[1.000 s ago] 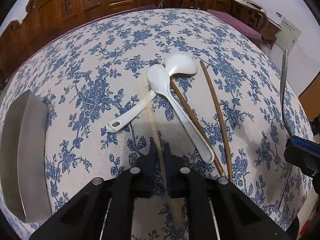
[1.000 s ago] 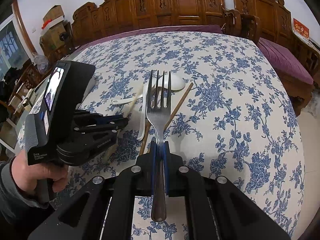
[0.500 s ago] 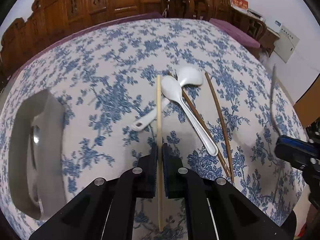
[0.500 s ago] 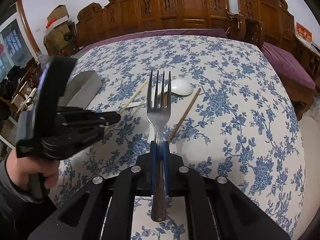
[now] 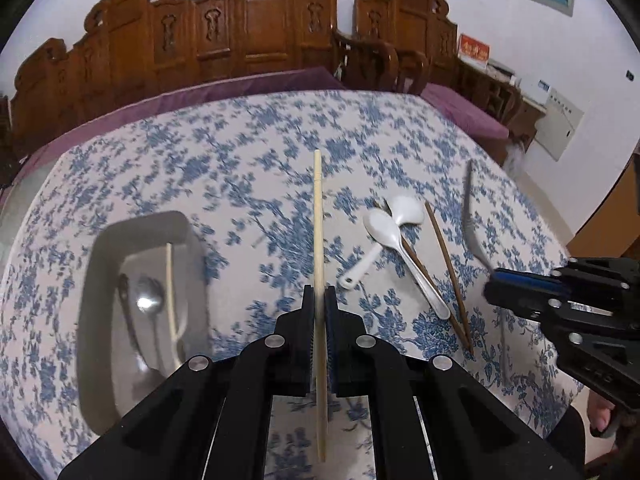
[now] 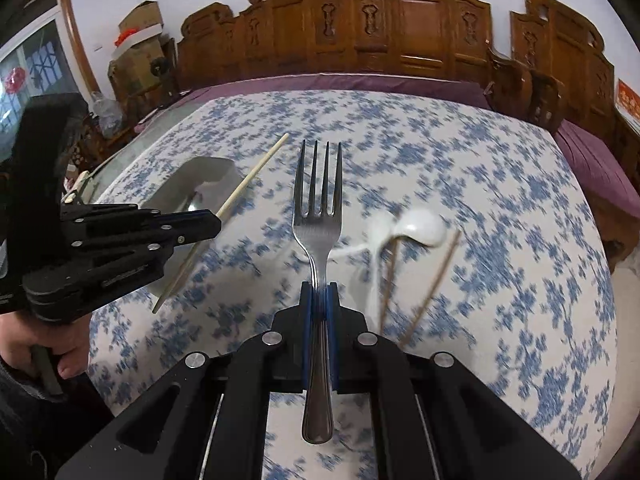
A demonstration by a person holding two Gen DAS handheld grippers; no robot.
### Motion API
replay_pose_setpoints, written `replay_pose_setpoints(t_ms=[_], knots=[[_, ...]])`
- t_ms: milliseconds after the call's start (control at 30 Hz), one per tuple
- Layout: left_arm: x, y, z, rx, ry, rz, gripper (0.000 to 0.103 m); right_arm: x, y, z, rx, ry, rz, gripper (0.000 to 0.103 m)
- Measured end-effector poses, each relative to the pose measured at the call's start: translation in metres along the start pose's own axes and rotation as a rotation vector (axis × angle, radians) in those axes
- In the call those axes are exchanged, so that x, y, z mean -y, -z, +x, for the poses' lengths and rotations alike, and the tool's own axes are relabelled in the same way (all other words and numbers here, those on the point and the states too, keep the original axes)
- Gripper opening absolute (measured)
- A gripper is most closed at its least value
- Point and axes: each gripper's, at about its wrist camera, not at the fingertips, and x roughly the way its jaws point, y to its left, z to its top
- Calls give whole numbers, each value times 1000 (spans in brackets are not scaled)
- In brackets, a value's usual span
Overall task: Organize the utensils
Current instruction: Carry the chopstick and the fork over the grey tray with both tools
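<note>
Lying at the far left of the bench (image 5: 240, 152), which is covered by a blue-flowered cloth, a grey metal tray (image 5: 96, 280) is seen from the left wrist view, and a metal spoon (image 5: 146, 300) and one pale chopstick (image 5: 171, 288) are held inside it. Just right of the tray, the left gripper (image 5: 319, 308) is raised above the cloth, its jaws pressed narrowly onto a second pale chopstick (image 5: 318, 216), which is pointed away toward the far side. Further right, two white spoons (image 5: 394, 236) are laid crossed on the cloth, and two brown chopsticks (image 5: 446, 256) are set beside and partly under them. At the right, the right gripper (image 6: 319, 300) is held above the bench with its jaws clamped on the handle of a steel fork (image 6: 318, 216), whose tines are pointed to the far side. Carved wooden chairs (image 6: 400, 28) are ranged behind the bench.
</note>
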Motion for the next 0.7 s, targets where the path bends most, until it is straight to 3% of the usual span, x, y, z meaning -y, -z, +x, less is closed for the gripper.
replay_pose_setpoints(t_ms=[367,700], knots=[[-55,10,-31,73,-30,-35,4,-53,-33,25,3,-42,-48,8],[-123,17,-37,96,-3,-179,4,-91,-60,46,1,-71,-91,8]])
